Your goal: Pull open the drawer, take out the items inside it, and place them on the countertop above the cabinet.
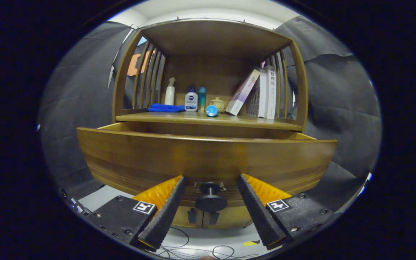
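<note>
place: staged home corner in a booth | cues: wooden cabinet (208,108) with shelf of toiletry bottles (191,101), books (269,92) far right | black cloth walls (338,101) | gripper (210,191) fingers spread around drawer knob (210,200)

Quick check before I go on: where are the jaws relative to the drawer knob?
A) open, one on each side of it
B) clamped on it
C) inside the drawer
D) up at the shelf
A: the gripper stands open, its jaws apart with gaps to the drawer knob between them, on the pulled-out drawer.
</note>
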The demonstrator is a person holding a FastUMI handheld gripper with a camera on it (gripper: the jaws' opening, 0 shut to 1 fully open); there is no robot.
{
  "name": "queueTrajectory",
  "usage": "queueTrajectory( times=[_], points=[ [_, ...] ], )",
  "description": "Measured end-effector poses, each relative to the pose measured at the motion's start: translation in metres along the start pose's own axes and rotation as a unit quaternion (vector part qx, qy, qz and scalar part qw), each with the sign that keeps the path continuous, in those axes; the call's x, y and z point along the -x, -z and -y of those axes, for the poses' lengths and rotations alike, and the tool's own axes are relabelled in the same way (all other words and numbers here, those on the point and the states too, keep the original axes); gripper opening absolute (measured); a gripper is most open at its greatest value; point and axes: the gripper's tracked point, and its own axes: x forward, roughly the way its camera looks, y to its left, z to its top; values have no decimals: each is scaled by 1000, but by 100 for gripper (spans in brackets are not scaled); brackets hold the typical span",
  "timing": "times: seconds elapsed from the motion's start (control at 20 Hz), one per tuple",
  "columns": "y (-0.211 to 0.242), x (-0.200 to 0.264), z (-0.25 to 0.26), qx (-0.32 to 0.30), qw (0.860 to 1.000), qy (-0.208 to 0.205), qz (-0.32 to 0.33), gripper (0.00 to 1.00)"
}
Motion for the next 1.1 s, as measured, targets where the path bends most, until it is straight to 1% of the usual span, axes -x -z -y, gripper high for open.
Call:
queueTrajectory(
  times=[0.85,1.0,1.1],
  points=[
    [-27,-92,-4,-4,999,0,-37,98],
    [-30,-106,-5,-8,999,-1,-47,97],
    [-30,-107,-5,-5,999,7,-43,98]
  ],
)
